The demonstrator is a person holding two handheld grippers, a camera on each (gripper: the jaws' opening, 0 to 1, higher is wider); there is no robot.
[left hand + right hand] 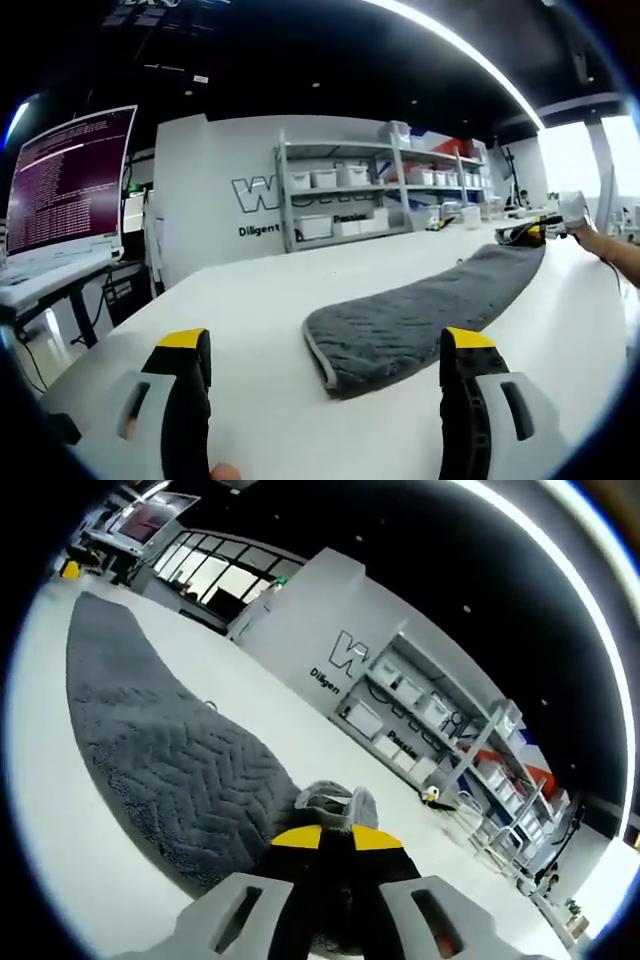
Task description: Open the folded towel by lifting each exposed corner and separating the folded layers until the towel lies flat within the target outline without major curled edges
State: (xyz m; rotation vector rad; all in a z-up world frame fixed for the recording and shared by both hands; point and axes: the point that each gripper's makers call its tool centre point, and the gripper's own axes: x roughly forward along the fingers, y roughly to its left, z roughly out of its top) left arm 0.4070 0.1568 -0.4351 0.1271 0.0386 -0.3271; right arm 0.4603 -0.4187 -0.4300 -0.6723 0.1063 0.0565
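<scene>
The grey towel (420, 315) lies stretched in a long strip across the white desk (250, 300), well inside its edges; it looks lengthwise unfolded but possibly still doubled across its width. The right tool (335, 838) has its jaws closed on a bunched towel corner (332, 802). The left tool (325, 375) stands spread wide, empty, just short of the near end. No target outline is visible, so final placement cannot be judged.

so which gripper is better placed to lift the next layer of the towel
Probably the right gripper: its fingers are already shut on a bunched corner of the grey towel, so it can lift straight away. The left gripper is open, short of the towel's near end and touching nothing.
</scene>
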